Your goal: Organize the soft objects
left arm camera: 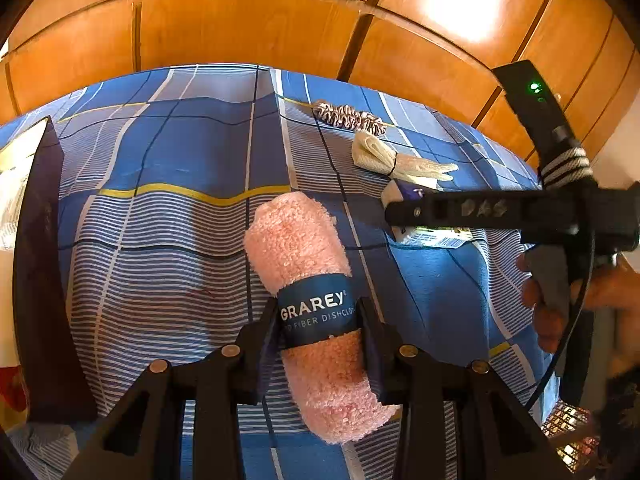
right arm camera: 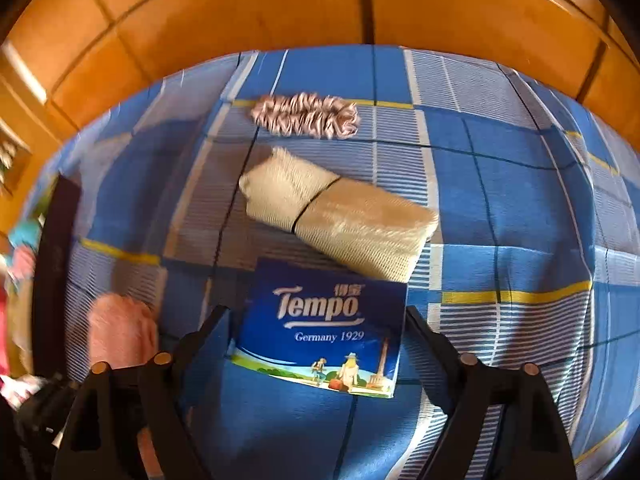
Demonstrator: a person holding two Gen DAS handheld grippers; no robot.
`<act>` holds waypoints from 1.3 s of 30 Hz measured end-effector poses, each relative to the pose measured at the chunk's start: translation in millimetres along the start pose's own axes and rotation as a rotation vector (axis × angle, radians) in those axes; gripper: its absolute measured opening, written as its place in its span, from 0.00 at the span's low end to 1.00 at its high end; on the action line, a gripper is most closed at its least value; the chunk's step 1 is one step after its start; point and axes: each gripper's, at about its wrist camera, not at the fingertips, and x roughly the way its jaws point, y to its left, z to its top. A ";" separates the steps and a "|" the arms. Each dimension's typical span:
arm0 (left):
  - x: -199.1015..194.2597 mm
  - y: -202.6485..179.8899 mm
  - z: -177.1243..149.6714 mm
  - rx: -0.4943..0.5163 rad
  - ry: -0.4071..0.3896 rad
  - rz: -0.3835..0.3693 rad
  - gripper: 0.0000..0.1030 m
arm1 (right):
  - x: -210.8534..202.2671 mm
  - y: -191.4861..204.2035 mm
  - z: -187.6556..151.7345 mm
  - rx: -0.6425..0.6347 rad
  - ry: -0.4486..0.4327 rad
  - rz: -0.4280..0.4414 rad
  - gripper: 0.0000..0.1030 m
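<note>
My left gripper (left arm camera: pixel 322 312) is shut on a rolled pink dishcloth (left arm camera: pixel 304 280) at its blue paper band, over the blue checked bedcover (left arm camera: pixel 160 160). The roll also shows at the lower left of the right wrist view (right arm camera: pixel 120 328). My right gripper (right arm camera: pixel 316 320) is open, its fingers on either side of a blue Tempo tissue pack (right arm camera: pixel 320 328) lying on the cover. Beyond it lie a cream mesh cloth roll (right arm camera: pixel 336 216) and a striped scrunchie (right arm camera: pixel 308 116). The right gripper shows from the side in the left wrist view (left arm camera: pixel 400 212).
A dark box wall (left arm camera: pixel 40 260) stands at the left edge of the bed, also in the right wrist view (right arm camera: pixel 56 272). Wooden wardrobe panels (left arm camera: pixel 280 20) rise behind the bed. The cream roll (left arm camera: pixel 380 152) and scrunchie (left arm camera: pixel 348 116) lie at the far right.
</note>
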 end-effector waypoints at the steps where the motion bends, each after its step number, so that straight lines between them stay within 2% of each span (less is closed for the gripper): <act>1: 0.3 0.0 -0.2 -0.003 0.001 0.000 0.38 | -0.6 2.0 -1.1 -0.007 -0.012 -0.011 0.76; 4: 1.3 0.6 -1.0 -0.003 0.000 -0.008 0.38 | -0.8 6.0 -3.4 -0.021 -0.023 -0.034 0.75; 9: -5.8 2.4 -2.3 -0.010 -0.017 -0.020 0.34 | 0.5 1.0 -1.6 0.018 -0.021 0.009 0.76; 16: -31.3 -5.8 -8.0 0.045 -0.067 -0.001 0.34 | 3.8 6.8 -4.5 -0.023 -0.038 -0.034 0.75; 23: -59.7 2.4 -7.4 0.014 -0.115 0.004 0.34 | 6.2 9.5 -5.0 -0.040 -0.039 -0.039 0.75; 35: -94.8 14.9 -9.5 -0.005 -0.184 0.121 0.34 | 5.0 12.7 -7.9 -0.062 -0.048 -0.060 0.74; 39: -104.1 17.0 -11.0 -0.017 -0.205 0.124 0.34 | 4.6 16.5 -9.0 -0.079 -0.059 -0.078 0.73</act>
